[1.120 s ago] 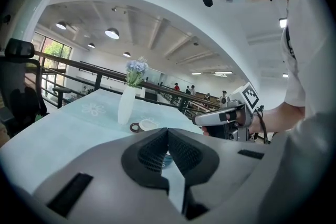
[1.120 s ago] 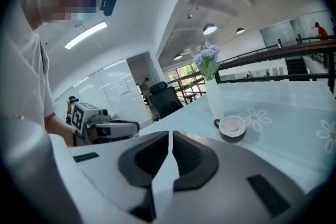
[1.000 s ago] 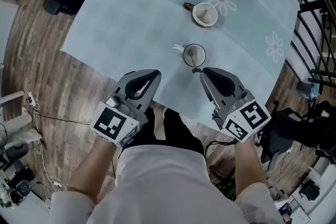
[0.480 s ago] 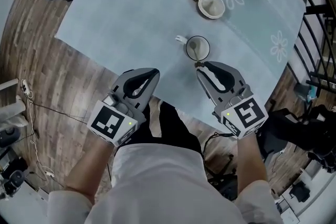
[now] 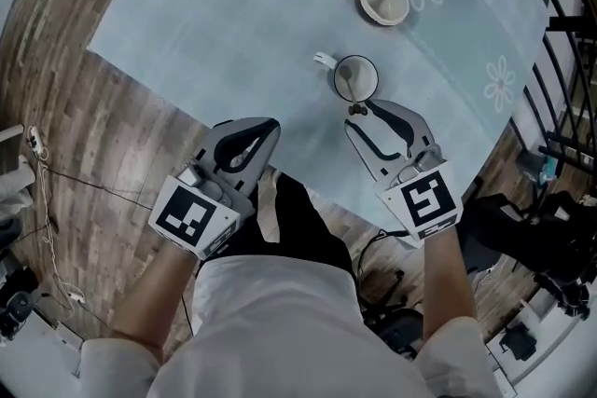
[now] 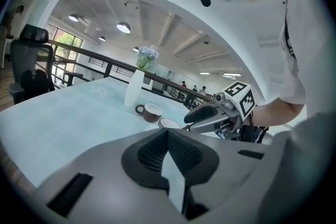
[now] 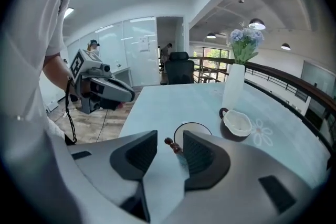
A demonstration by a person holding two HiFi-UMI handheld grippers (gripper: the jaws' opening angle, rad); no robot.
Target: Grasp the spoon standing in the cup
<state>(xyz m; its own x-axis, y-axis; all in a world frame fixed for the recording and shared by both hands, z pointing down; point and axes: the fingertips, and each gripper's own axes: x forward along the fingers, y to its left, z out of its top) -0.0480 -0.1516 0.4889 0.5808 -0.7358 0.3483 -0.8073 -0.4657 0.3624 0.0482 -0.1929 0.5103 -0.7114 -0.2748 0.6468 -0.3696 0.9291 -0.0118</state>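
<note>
Right claw (image 7: 168, 138) released, jaws just opened wide, spoon (image 7: 171, 145) handle between them ungripped, cup (image 7: 195, 126) just beyond its tips on the tabletop (image 7: 173, 102), left claw (image 6: 168, 135) clenched shut alongside.

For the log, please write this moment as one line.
phase: pre-grasp | right gripper: jaws just opening, spoon handle between, not gripped | left gripper: shut

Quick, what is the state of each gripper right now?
Left gripper: closed, empty.
Right gripper: open, jaws have just been opening; spoon handle between them, not gripped.
</note>
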